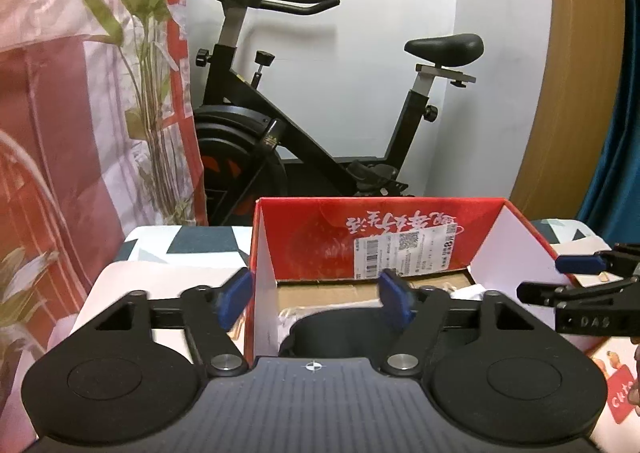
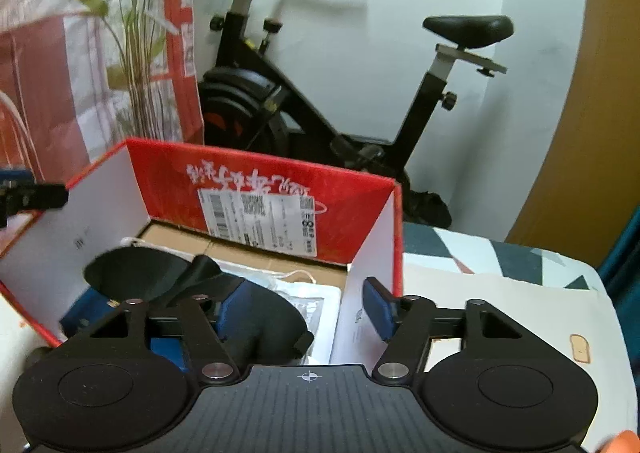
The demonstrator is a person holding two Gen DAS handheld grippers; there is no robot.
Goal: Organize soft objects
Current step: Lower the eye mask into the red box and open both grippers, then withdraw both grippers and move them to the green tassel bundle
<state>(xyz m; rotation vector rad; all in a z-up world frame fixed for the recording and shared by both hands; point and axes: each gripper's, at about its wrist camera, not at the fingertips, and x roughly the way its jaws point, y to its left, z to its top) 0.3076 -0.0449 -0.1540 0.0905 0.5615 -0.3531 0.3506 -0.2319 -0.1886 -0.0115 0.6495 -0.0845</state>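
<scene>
Both claws stood apart, empty — left gripper (image 1: 316, 299), right gripper (image 2: 300, 307) — above a black padded garment (image 2: 256, 317) in the red box (image 2: 360, 197); probably light and floppy, best pinched at its edge.

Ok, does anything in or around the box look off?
Each pair of open tongs straddles a side wall of the red cardboard box: left tongs, right tongs. The black soft item lies inside, released.
</scene>
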